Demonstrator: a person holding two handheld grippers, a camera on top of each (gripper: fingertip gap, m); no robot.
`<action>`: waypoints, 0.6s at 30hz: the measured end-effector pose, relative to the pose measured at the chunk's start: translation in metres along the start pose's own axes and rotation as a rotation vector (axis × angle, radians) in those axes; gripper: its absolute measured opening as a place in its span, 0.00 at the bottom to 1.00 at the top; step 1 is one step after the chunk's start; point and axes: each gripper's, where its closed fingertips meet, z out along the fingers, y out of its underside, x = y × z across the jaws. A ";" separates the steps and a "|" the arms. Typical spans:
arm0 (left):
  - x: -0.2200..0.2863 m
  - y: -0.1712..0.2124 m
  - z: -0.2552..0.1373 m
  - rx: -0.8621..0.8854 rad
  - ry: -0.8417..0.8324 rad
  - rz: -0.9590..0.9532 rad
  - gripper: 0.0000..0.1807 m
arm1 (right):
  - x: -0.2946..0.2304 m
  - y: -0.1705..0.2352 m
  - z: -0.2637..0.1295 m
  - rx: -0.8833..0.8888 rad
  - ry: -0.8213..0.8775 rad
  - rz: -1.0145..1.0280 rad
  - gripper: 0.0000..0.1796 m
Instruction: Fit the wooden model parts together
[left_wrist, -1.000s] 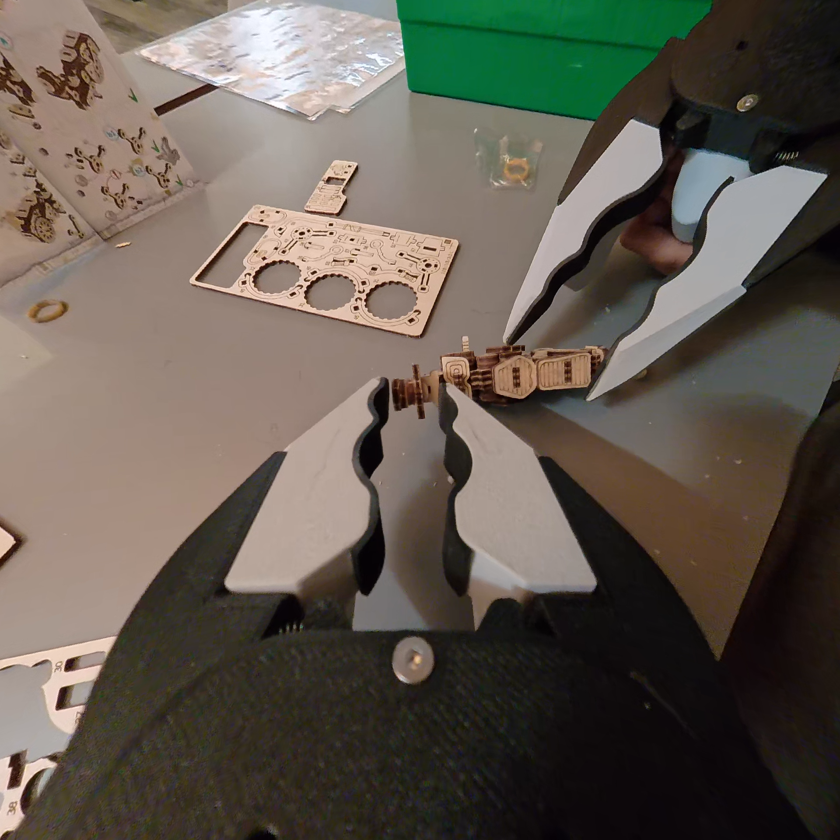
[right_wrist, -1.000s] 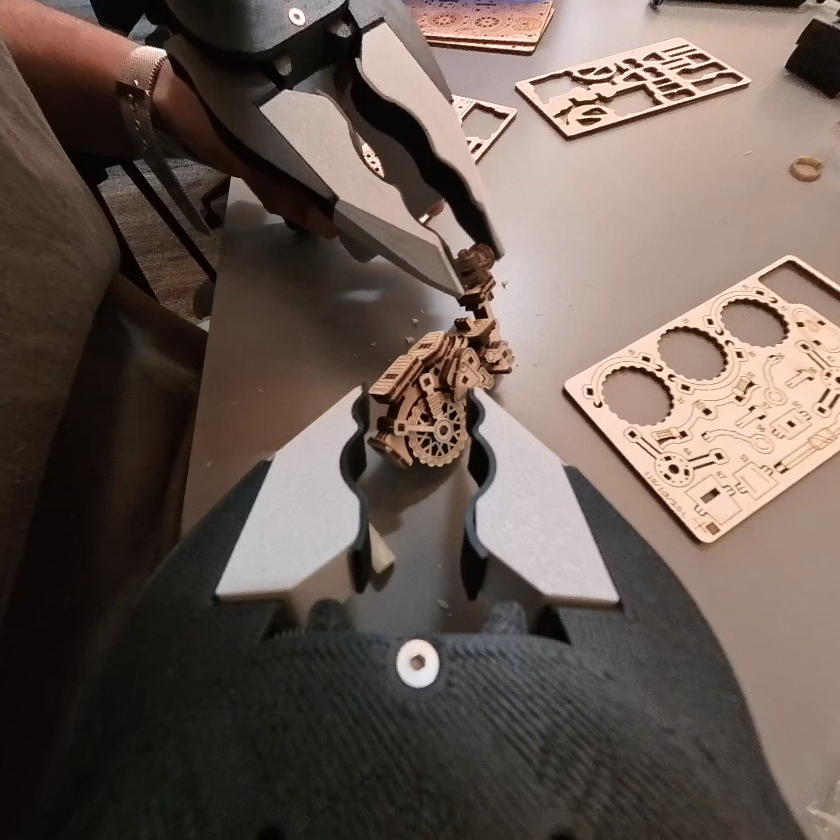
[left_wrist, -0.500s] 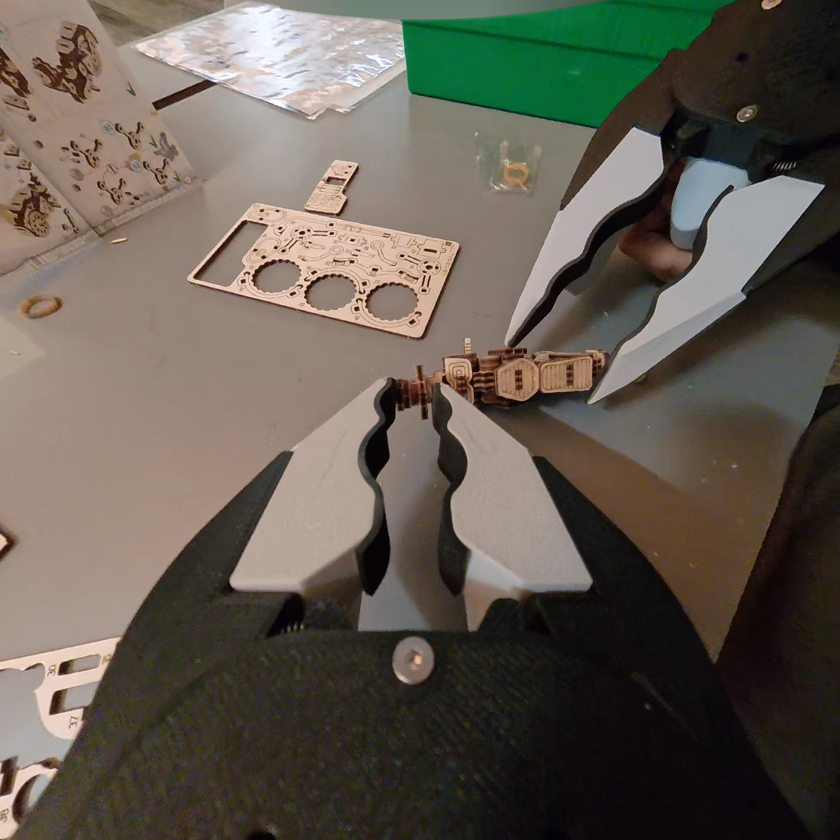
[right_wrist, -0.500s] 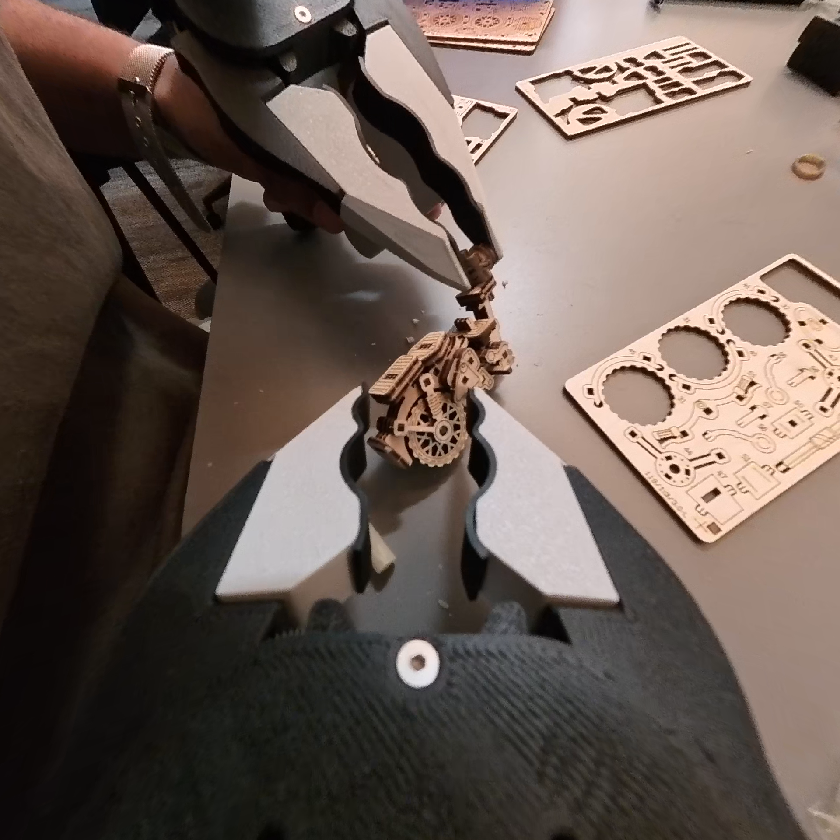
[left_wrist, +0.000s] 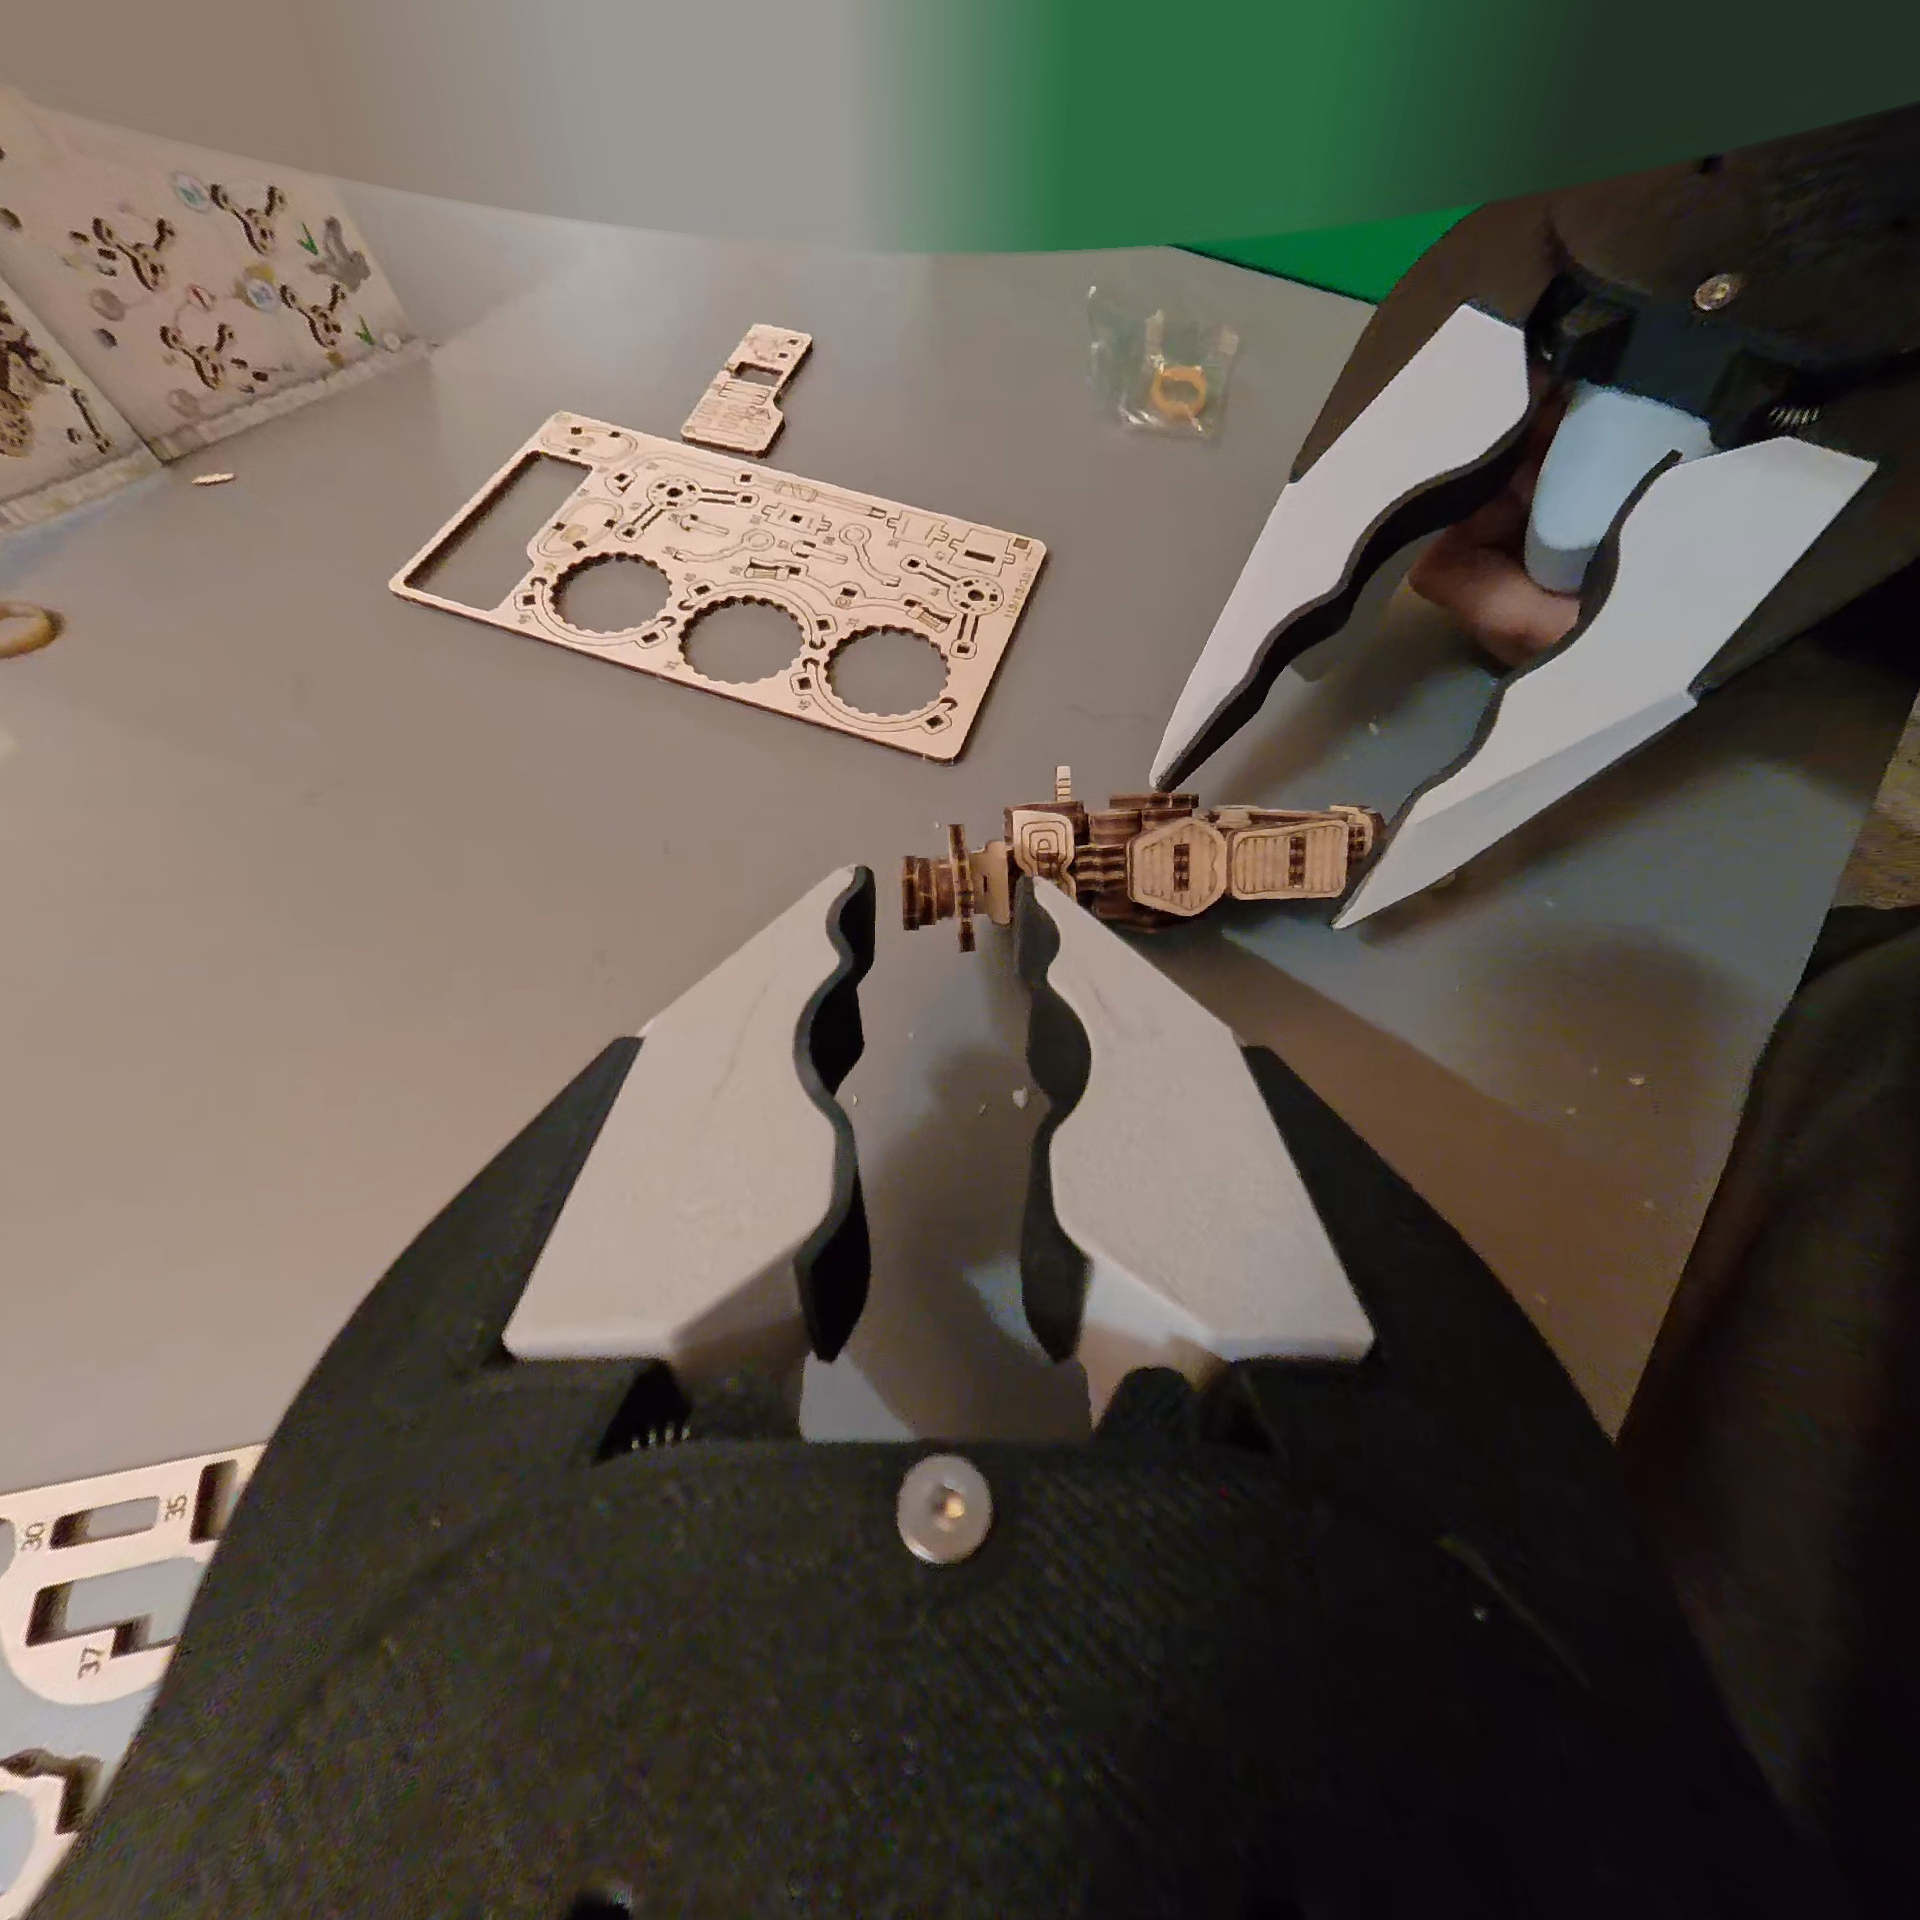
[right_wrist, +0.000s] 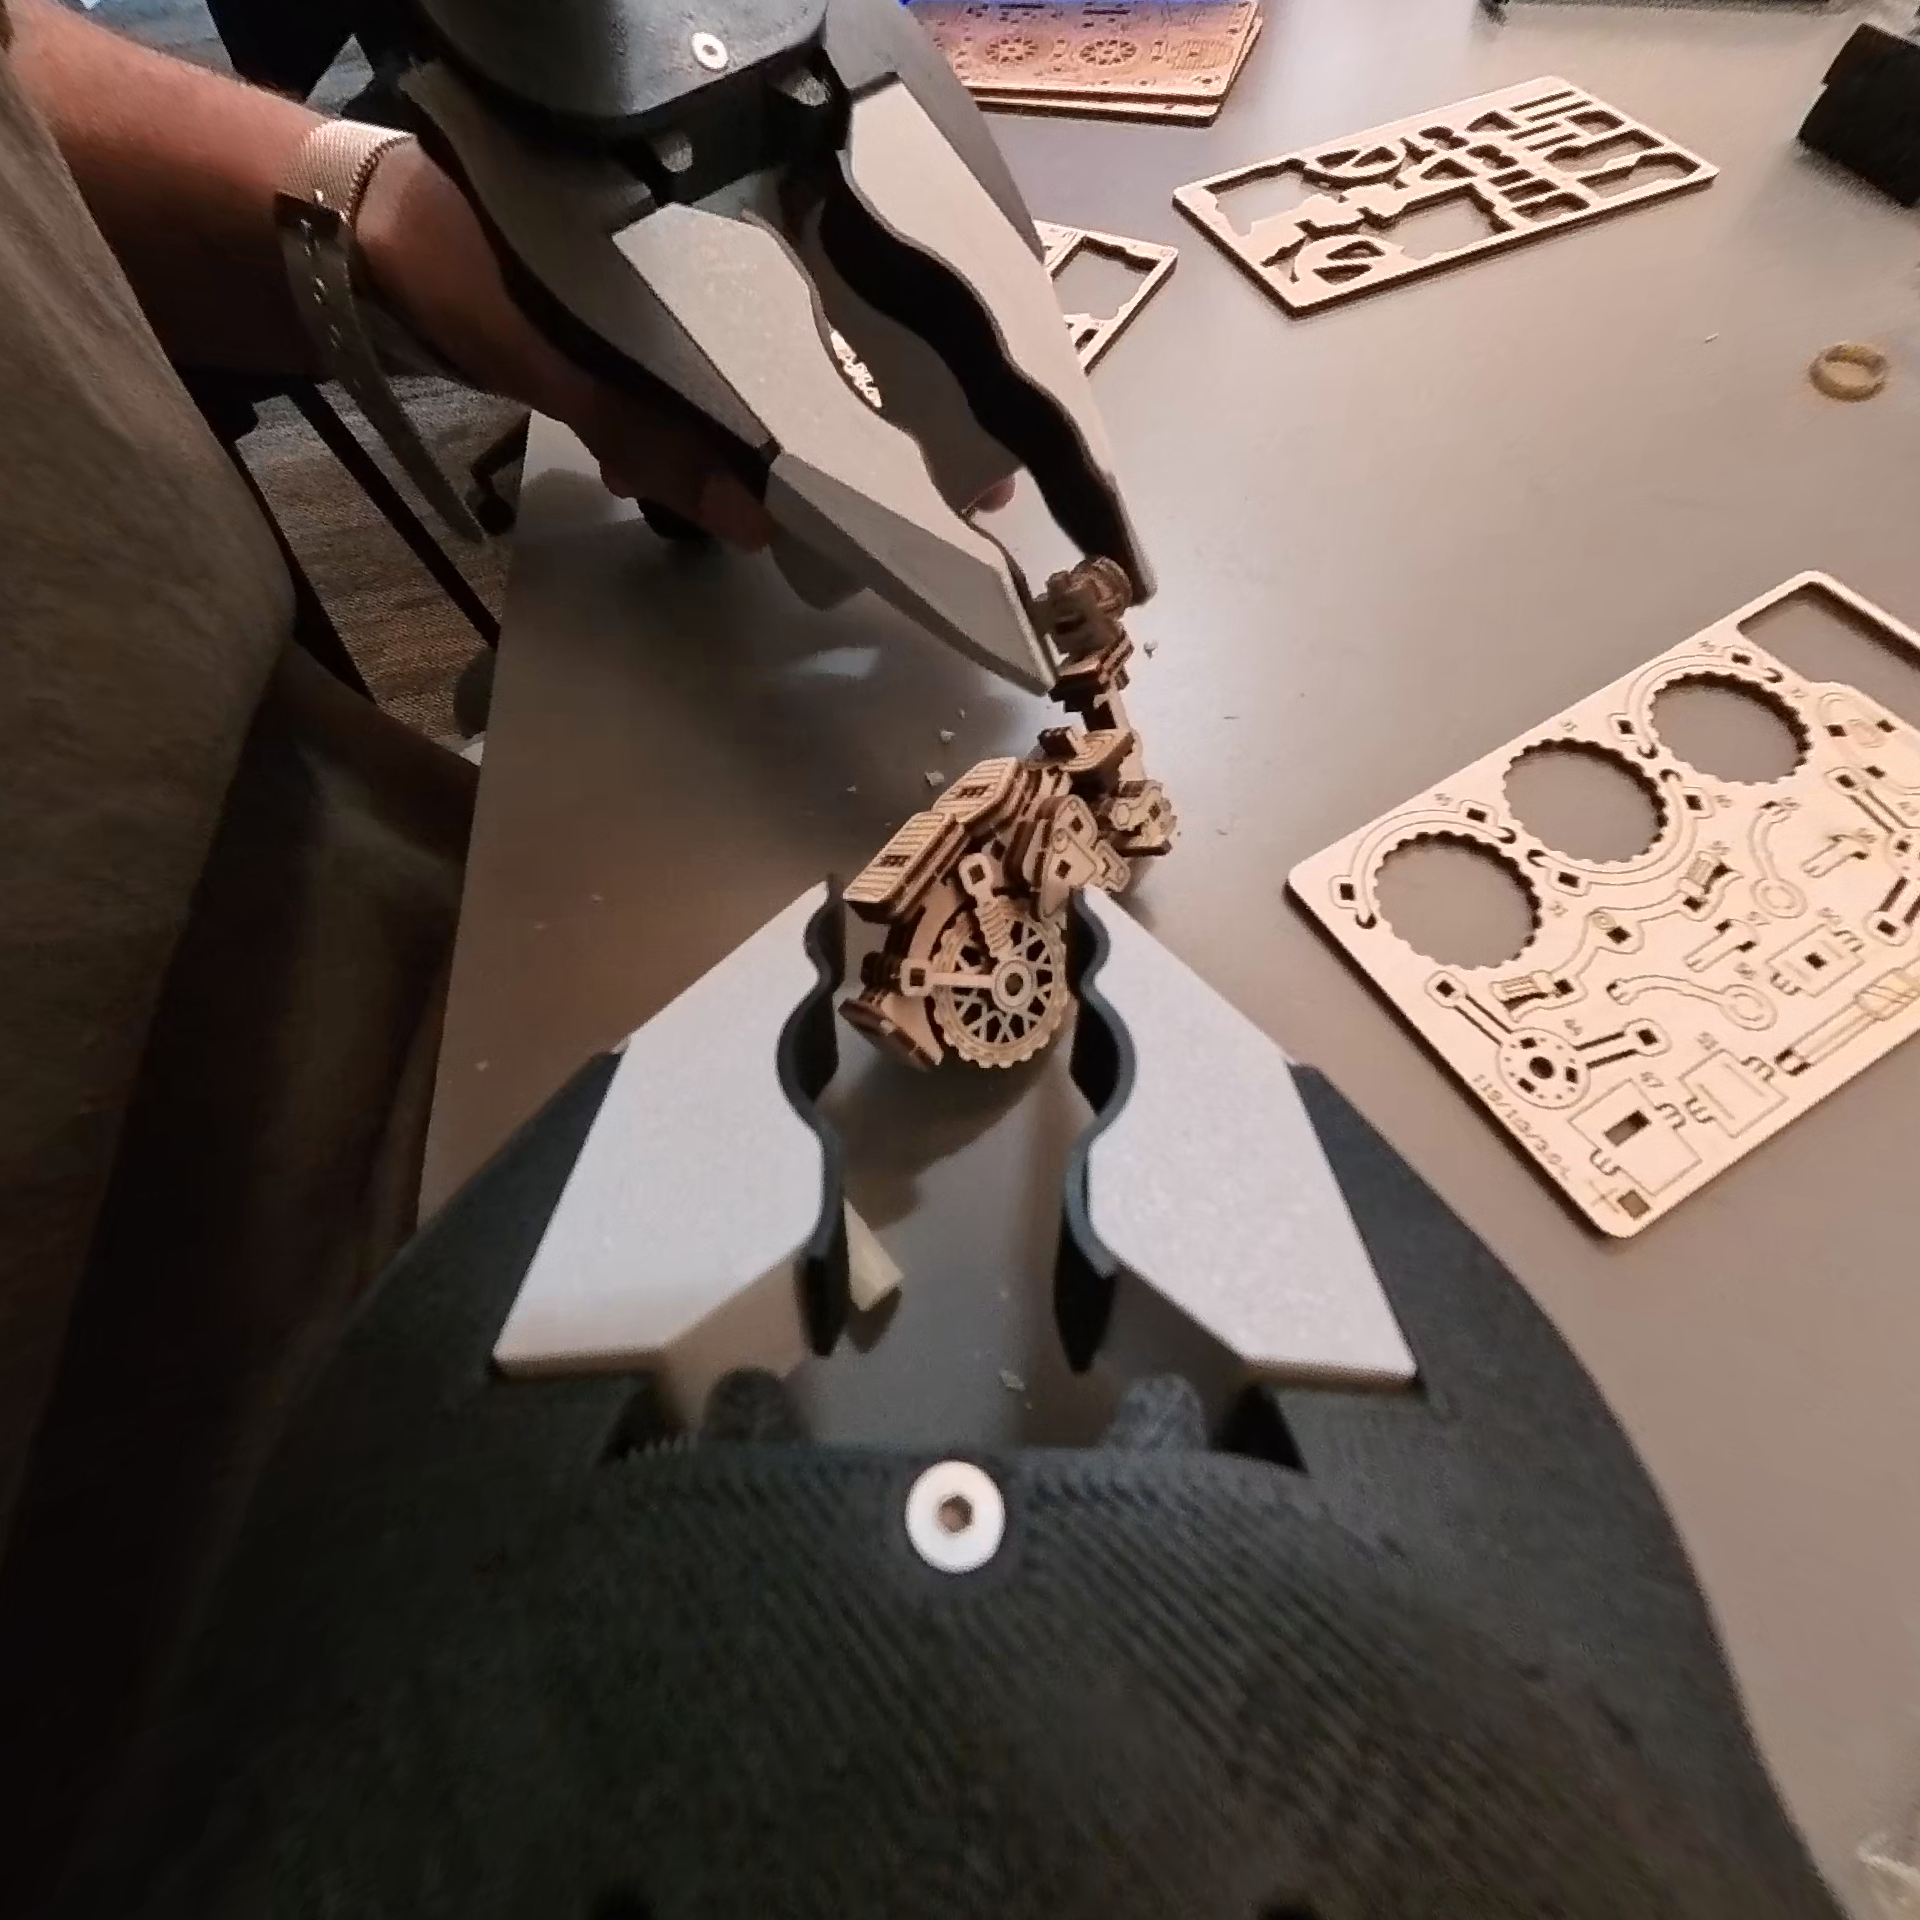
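1. Little has moved since the earlier frames; both grippers hold their places while the left wrist view tips down, so the green box slides out at the far edge.
2. Left gripper has jaws a little apart around the model's front stub, seemingly touching one side only; whether it grips, I cannot tell.
3. Right gripper brackets the wheel end, jaws apart, probably steadying the model near the table's near edge for pressing.
4. Parts sheet lies far left, within reach.
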 end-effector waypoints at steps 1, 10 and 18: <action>0.000 0.001 0.001 -0.009 0.006 -0.008 0.14 | 0.000 0.000 0.000 0.000 -0.003 0.000 0.23; 0.005 0.011 0.005 -0.076 0.093 -0.091 0.16 | -0.005 -0.001 -0.002 0.013 -0.067 0.025 0.21; 0.018 0.020 0.007 -0.138 0.182 -0.130 0.16 | 0.010 -0.006 -0.019 0.088 -0.122 0.206 0.16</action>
